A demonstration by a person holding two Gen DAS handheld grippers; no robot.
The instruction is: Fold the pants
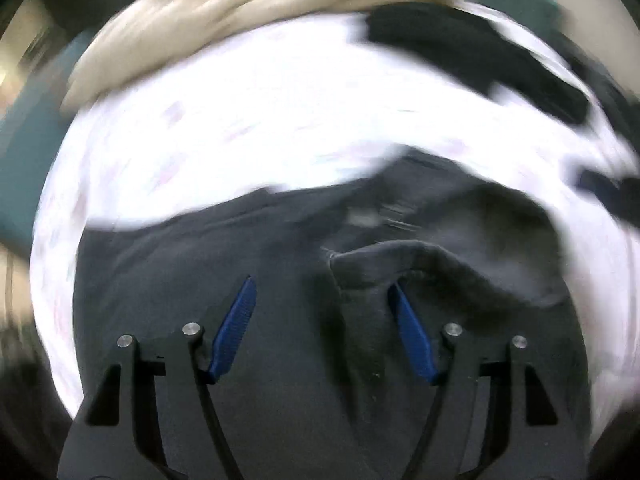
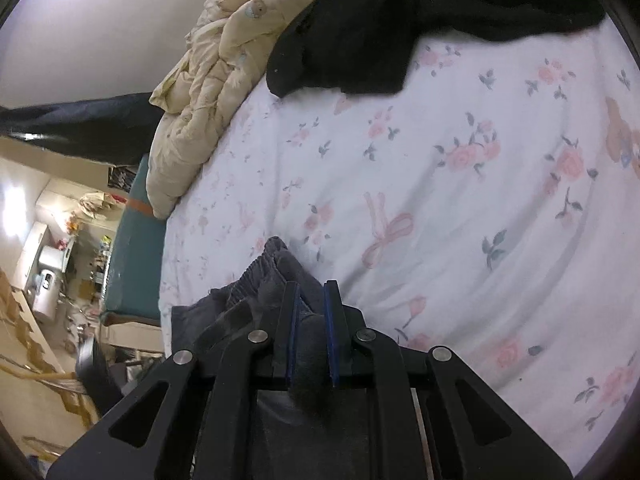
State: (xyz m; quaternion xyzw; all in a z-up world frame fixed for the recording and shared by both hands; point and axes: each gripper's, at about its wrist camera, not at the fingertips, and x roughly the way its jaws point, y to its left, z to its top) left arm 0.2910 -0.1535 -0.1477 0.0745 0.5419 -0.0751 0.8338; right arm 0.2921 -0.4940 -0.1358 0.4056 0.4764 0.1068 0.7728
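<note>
A: The left wrist view is much blurred. What can you make out?

B: The left gripper (image 1: 322,294) stands wide, its 2 blue pads apart and holding nothing, above the dark grey pants (image 1: 248,280). A raised fold of them lies near the right pad. Beyond is the white bed sheet (image 1: 240,120), its print hardly readable there.

A: And the right gripper (image 2: 312,304)?

B: Narrow, clamped on the gathered waistband of the pants (image 2: 260,276), near the left edge of the bed. The rest of the pants is hidden under the tool.

A: The surroundings?

B: A floral bed sheet (image 2: 440,200), a cream quilt (image 2: 208,80) at the far left edge, black clothes (image 2: 380,32) at the far edge, cut off by the frame. Left of the bed, a cluttered room.
</note>
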